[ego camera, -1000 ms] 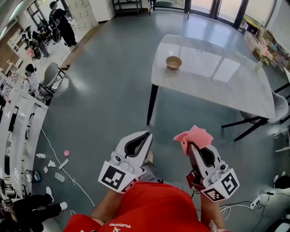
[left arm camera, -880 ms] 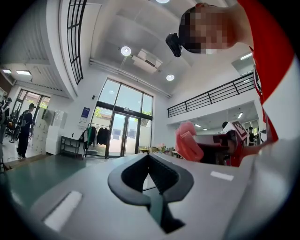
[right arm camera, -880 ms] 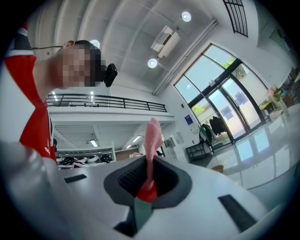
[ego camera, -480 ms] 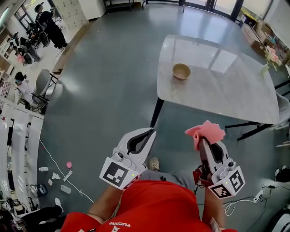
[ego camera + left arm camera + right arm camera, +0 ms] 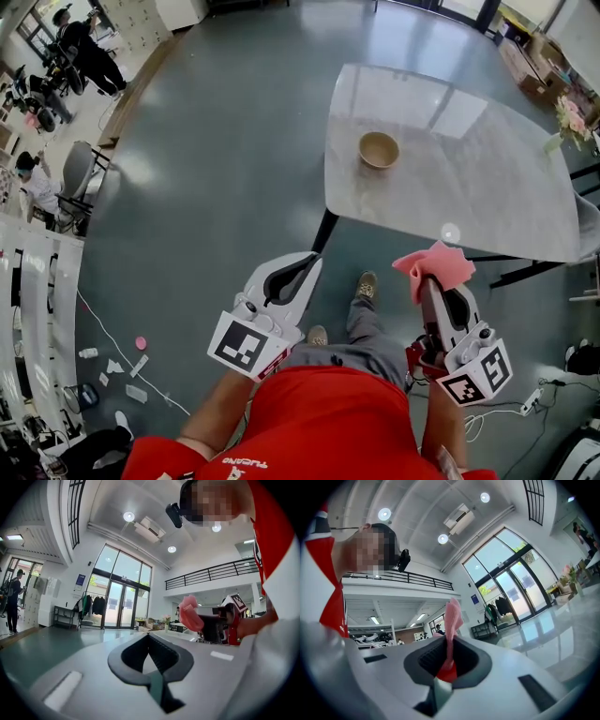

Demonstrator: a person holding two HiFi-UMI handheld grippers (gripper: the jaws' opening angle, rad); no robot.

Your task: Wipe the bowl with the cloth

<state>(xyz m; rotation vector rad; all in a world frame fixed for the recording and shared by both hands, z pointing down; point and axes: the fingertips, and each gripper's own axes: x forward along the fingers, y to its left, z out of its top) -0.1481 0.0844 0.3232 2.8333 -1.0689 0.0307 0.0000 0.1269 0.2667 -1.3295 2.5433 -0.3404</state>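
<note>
One table lies ahead of you, with the bowl on it near its left edge. Bring your right gripper, clamped on the pink cloth, level over that edge. Part your left gripper, closed on nothing, to steady the bowl.

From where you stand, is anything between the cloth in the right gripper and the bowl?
Nothing visible: only the near edge and bare top of the table lie between the pink cloth, clamped in the right gripper, and the bowl.
</note>
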